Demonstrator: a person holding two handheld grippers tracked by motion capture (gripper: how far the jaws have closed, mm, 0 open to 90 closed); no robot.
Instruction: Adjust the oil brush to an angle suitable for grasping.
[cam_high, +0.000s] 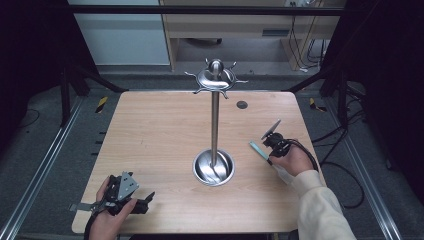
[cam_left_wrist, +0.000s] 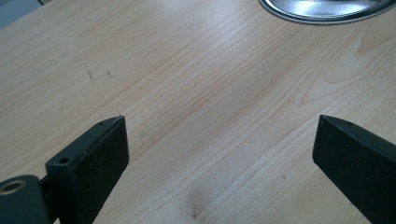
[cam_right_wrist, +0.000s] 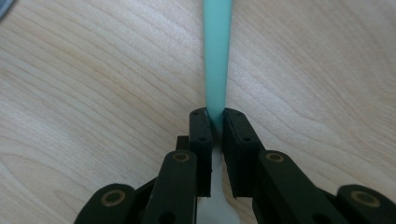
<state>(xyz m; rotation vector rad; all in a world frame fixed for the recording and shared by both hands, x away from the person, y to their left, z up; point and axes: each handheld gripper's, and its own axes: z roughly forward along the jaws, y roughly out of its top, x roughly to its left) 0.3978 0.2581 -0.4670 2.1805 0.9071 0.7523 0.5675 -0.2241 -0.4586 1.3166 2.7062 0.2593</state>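
Note:
A tall metal stand (cam_high: 215, 125) rises from a round shiny base (cam_high: 213, 167) in the middle of the wooden table (cam_high: 160, 130), with a ring of curved hooks (cam_high: 216, 77) at its top. To its right my right gripper (cam_high: 270, 159) is shut on a flat utensil with a teal handle (cam_high: 257, 149). In the right gripper view the teal handle (cam_right_wrist: 217, 51) runs forward from the right gripper (cam_right_wrist: 215, 119), low over the wood, and a white part (cam_right_wrist: 215, 205) shows behind the jaws. My left gripper (cam_high: 145, 200) rests at the front left, open and holding nothing. The left gripper (cam_left_wrist: 219, 135) faces the base rim (cam_left_wrist: 327, 11).
A small dark round spot (cam_high: 242, 104) marks the table's far side. Black frame legs (cam_high: 345, 95) stand at the far corners, with cables (cam_high: 350, 175) on the floor at the right. A wooden cabinet (cam_high: 225, 25) stands behind the table.

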